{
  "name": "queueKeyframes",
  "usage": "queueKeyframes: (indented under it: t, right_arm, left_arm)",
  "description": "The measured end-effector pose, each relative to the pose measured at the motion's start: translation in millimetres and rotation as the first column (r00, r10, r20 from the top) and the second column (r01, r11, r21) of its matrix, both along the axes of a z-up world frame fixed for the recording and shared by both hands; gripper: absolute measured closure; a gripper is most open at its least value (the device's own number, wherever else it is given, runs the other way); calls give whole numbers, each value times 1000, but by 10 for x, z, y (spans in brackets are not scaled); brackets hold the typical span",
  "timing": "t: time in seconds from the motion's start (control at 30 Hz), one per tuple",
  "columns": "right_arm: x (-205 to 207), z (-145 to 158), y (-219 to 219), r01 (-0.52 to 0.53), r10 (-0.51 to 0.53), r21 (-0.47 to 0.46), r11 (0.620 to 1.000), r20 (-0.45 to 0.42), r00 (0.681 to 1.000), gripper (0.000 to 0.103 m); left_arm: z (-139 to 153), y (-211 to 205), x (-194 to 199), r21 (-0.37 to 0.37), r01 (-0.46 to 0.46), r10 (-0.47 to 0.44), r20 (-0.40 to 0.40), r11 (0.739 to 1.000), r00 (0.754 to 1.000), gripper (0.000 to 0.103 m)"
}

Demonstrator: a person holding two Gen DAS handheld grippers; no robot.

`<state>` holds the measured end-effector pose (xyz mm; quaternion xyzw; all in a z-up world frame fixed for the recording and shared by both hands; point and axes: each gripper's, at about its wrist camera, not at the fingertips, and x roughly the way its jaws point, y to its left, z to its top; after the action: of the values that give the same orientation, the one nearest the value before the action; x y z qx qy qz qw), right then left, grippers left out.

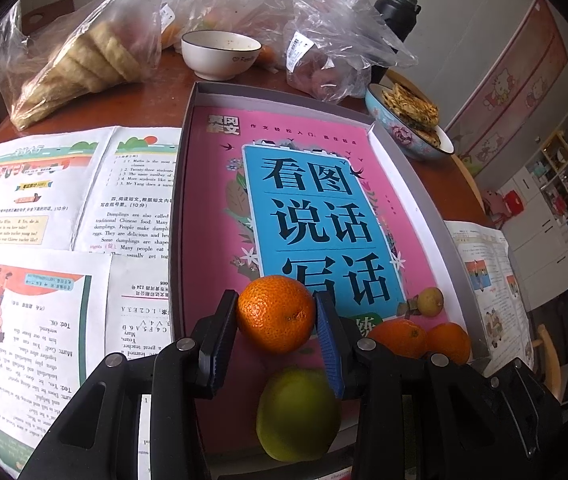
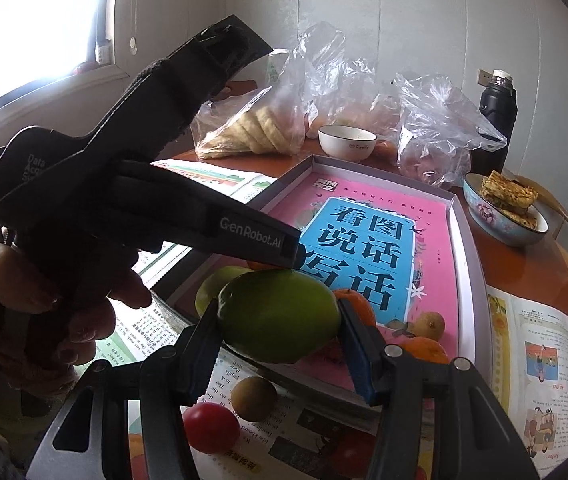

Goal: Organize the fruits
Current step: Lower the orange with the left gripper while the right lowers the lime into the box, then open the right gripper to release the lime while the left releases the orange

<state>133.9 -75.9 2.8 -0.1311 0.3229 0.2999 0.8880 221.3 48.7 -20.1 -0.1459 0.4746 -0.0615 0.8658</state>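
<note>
My left gripper (image 1: 276, 300) is shut on an orange mandarin (image 1: 276, 316), held just above the near end of a shallow box (image 1: 183, 184) lined with a pink and blue book cover. Below it in the box lies a green fruit (image 1: 298, 414). Two more mandarins (image 1: 420, 338) and a small yellow fruit (image 1: 430, 301) lie at the box's near right corner. My right gripper (image 2: 278, 308) is shut on another green fruit (image 2: 280, 316) over the box's near edge. In the right wrist view a hand (image 2: 44, 300) holds the left gripper's black body (image 2: 144, 208) at the left.
A red fruit (image 2: 212, 426) and a small brown-green fruit (image 2: 254, 398) lie on printed sheets (image 1: 44, 200) before the box. Behind it stand a white bowl (image 1: 220, 54), plastic bags of bread (image 1: 80, 68), a blue bowl of pancakes (image 1: 408, 124) and a black flask (image 1: 398, 12).
</note>
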Motion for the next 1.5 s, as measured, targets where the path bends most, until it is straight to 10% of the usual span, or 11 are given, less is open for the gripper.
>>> queueKeyframes:
  t: [1.5]
  right_arm:
    - [-100,13,-118,37,-35,37,999,-61,998,46]
  left_arm:
    - [-36,-137,32,56,30,-29,-25,998,999,62]
